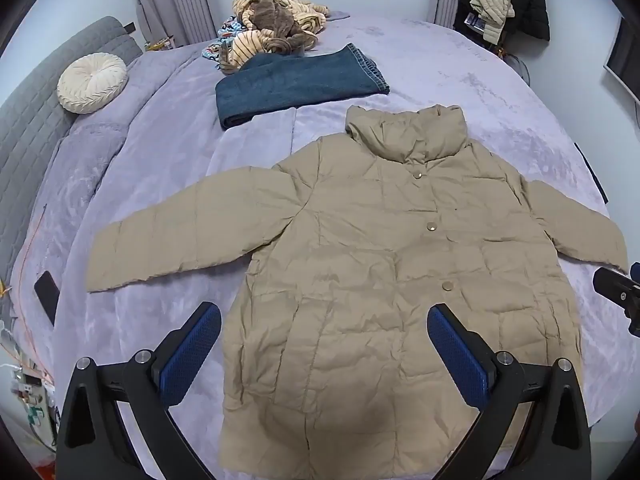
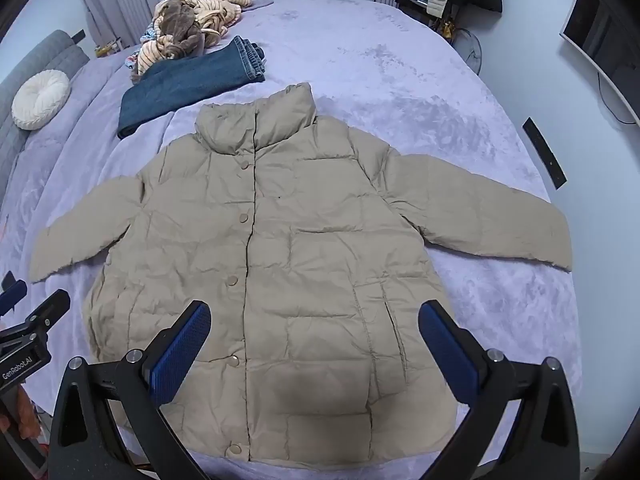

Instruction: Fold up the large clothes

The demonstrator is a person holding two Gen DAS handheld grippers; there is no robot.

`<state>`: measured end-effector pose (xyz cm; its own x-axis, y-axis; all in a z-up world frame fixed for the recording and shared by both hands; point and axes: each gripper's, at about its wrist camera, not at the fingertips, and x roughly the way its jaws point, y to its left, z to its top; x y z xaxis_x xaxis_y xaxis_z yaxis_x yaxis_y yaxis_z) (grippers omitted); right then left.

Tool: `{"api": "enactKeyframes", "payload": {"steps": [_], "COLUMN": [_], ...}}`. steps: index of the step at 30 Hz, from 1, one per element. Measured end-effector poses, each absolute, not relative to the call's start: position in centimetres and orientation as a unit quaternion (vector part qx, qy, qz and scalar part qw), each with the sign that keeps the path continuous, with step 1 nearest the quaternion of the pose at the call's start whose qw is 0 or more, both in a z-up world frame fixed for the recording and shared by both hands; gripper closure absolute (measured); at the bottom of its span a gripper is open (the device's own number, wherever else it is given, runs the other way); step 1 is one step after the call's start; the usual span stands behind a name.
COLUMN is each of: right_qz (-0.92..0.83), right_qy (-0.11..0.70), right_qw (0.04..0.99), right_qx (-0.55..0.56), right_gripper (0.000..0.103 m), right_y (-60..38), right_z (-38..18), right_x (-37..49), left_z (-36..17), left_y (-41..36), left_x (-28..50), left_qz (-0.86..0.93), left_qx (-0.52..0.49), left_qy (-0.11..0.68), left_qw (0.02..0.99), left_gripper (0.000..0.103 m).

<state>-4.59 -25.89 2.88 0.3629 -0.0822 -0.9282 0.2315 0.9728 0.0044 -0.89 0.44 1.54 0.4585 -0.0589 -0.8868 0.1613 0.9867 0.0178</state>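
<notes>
I hold both tools above the near hem of the tan puffer jacket [image 1: 360, 264], which lies face up and spread flat on the lavender bed cover [image 1: 460, 64], collar toward twelve o'clock, one sleeve out toward nine and the other toward three. My left hand-held gripper [image 1: 324, 356] stands wide with nothing between its blue pads; my right hand-held gripper [image 2: 314, 354] is just as wide and just as empty (both tilt steeply down at the cloth).

Nothing is folded yet, so I judge the first step to be bringing a sleeve across the chest. To do it well I would pinch near the cuff, lift only enough to clear the body, and lay it square across the snap placket, then press the air out.

The shell looks thin, slick and crinkly, quilted in soft panels, so it will likely puff back and slide. The cover beneath is plush and grippy-looking. Folded dark denim jeans [image 1: 296, 84] lie at eleven o'clock beyond the collar, well apart.
</notes>
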Motion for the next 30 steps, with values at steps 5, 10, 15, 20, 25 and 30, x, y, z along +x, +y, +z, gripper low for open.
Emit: {"api": "enactKeyframes", "payload": {"steps": [5, 10, 15, 20, 25, 30], "right_qz": [-0.096, -0.108, -0.107, -0.107, -0.108, -0.109], "right_qy": [0.547, 0.542, 0.544, 0.544, 0.543, 0.542], "right_qw": [0.829, 0.832, 0.830, 0.831, 0.831, 0.831], "right_qx": [0.068, 0.055, 0.056, 0.056, 0.056, 0.055], "right_gripper": [0.000, 0.000, 0.000, 0.000, 0.000, 0.000], "right_y": [-26.2, -25.7, -25.8, -25.9, -25.9, -25.9], "right_z": [3.6, 3.5, 3.7, 3.8, 4.0, 3.9], "right_x": [-4.7, -5.0, -5.0, -5.1, -5.1, -5.3], "left_z": [2.0, 2.3, 2.2, 2.2, 2.3, 2.4], "left_y": [-0.6, -0.5, -0.5, -0.6, -0.6, -0.8], "left_x": [-0.8, -0.8, -0.7, -0.7, -0.8, -0.7], "left_qz": [-0.057, -0.052, -0.053, -0.053, -0.054, -0.054], "left_qx": [0.055, 0.050, 0.051, 0.051, 0.051, 0.052], "left_qy": [0.517, 0.517, 0.516, 0.516, 0.515, 0.515], "left_qw": [0.853, 0.853, 0.853, 0.853, 0.854, 0.854], "left_gripper": [0.000, 0.000, 0.000, 0.000, 0.000, 0.000]}}
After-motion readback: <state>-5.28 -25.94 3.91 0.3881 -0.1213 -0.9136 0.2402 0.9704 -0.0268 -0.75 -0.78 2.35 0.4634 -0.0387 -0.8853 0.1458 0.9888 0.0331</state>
